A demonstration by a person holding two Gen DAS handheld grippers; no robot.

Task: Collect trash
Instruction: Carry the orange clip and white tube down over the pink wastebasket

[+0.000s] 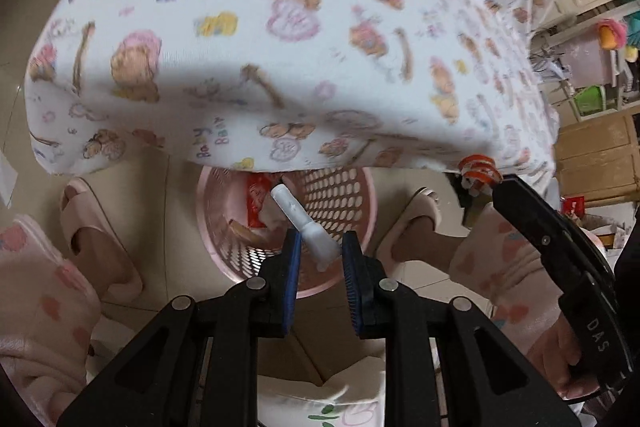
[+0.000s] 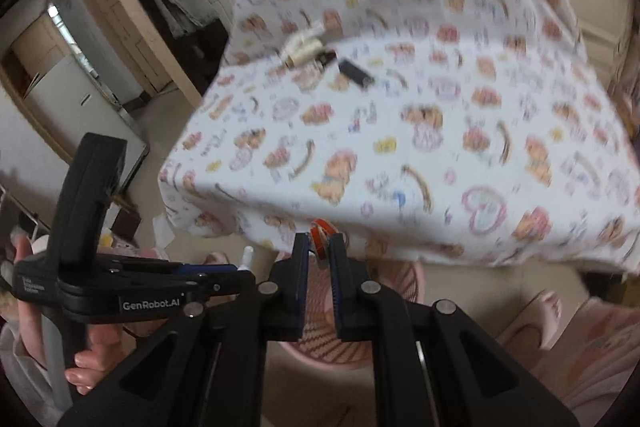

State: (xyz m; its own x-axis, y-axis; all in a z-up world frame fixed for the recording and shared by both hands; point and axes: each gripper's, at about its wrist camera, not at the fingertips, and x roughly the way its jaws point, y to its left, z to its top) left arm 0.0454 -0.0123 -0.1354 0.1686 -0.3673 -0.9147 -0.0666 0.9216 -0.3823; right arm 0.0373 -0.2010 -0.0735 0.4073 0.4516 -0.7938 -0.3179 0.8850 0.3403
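1 white tube (image 1: pixel 310 227) tilted up-left over basket (image 1: pixel 344 195), left hand-held gripper (image 1: pixel 320 251) spread, right (image 2: pixel 319 247) pinching orange wrapper (image 2: pixel 319 229)

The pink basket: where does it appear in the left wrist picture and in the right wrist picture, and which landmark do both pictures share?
Left wrist view: the pink basket is at lower centre, on the floor under the table edge, behind the left gripper.
Right wrist view: the basket is at lower centre, mostly hidden behind the right gripper.
Shared landmark: the bear-print tablecloth, which fills the upper part of both pictures.
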